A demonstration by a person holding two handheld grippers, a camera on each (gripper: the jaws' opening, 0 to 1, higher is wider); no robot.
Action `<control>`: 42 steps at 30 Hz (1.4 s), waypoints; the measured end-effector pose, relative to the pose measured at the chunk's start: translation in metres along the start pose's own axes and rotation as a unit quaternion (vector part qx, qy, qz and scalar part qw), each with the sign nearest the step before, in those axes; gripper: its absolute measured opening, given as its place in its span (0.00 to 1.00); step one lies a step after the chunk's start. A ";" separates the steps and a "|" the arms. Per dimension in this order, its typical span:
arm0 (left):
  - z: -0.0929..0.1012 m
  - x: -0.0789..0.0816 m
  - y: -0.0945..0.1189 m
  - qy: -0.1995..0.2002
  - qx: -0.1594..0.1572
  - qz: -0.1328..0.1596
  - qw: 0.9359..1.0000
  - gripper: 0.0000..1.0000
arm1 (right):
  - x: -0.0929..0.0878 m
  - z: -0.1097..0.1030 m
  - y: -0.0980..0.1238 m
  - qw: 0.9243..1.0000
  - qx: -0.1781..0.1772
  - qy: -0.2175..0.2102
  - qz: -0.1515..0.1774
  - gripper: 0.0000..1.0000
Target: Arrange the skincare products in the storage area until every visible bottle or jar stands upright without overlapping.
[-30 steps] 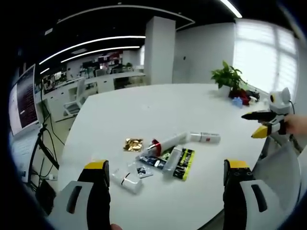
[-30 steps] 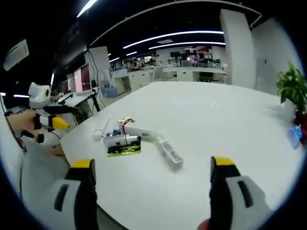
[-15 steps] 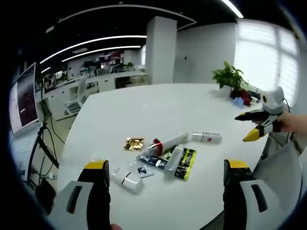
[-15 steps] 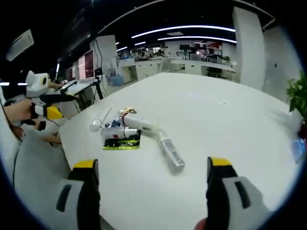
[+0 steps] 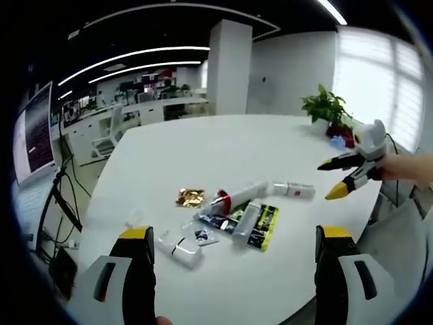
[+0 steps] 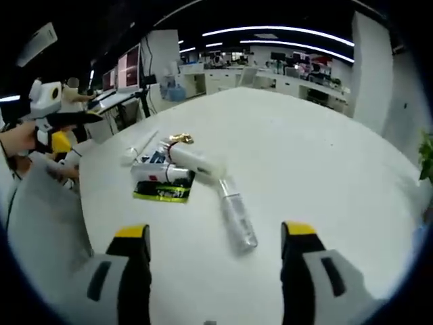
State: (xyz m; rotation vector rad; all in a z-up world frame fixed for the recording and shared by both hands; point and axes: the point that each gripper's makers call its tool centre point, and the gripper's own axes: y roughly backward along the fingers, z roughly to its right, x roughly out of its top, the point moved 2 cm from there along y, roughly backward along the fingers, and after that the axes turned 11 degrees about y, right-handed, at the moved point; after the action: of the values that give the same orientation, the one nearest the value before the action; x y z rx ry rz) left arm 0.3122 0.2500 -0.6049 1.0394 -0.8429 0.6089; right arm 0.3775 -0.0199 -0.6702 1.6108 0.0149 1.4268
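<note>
With both my right gripper (image 6: 215,233) and left gripper (image 5: 233,237) spread and empty, I should straddle the lying clear bottle (image 6: 237,214) squarely across its middle.

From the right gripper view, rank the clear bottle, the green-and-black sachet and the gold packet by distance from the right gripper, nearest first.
1. Clear bottle, lying on its side just ahead of the open right gripper, between its jaws.
2. Green-and-black sachet, flat on the table, ahead and to the left.
3. Gold packet, at the far end of the pile.
</note>
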 end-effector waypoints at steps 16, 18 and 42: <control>-0.006 -0.005 -0.006 0.003 0.003 -0.010 1.000 0.97 | -0.007 0.021 -0.035 0.995 0.022 0.070 -0.067 0.56; -0.007 -0.006 -0.007 0.003 0.003 -0.011 1.000 0.97 | -0.009 0.021 -0.041 0.993 0.033 0.078 -0.083 0.43; -0.010 -0.007 -0.018 0.001 -0.002 -0.023 1.000 0.97 | -0.013 0.026 -0.085 0.973 0.090 0.111 -0.181 0.30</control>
State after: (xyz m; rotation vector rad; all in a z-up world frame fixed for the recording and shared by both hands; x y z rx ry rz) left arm 0.3253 0.2515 -0.6223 1.0512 -0.8154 0.5695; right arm 0.4404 0.0034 -0.7306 1.4902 0.5553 1.3357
